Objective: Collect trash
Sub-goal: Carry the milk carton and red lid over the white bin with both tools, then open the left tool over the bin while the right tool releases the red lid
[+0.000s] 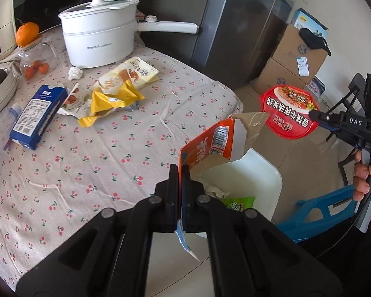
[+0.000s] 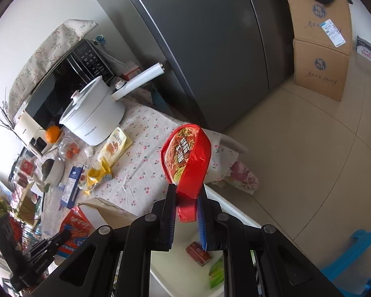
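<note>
My left gripper (image 1: 180, 173) is shut on a flattened orange carton (image 1: 211, 146) and holds it over the white trash bin (image 1: 267, 173) beside the table. My right gripper (image 2: 186, 193) is shut on a red instant-noodle lid (image 2: 185, 153), also above the bin (image 2: 160, 267); it shows at the right of the left wrist view (image 1: 311, 113) with the lid (image 1: 288, 111). The bin holds a green wrapper (image 1: 238, 201), crumpled paper and a red packet (image 2: 197, 251). On the table lie a blue carton (image 1: 34, 116), yellow wrappers (image 1: 111, 101) and a paper ball (image 1: 74, 73).
The table has a cherry-print cloth (image 1: 99, 163). A white pot (image 1: 99, 39) with a long handle, an orange (image 1: 26, 33), a jar and a microwave stand at the back. A grey fridge (image 2: 210, 49), cardboard boxes (image 2: 319, 49) and a blue stool (image 1: 319, 212) surround the bin.
</note>
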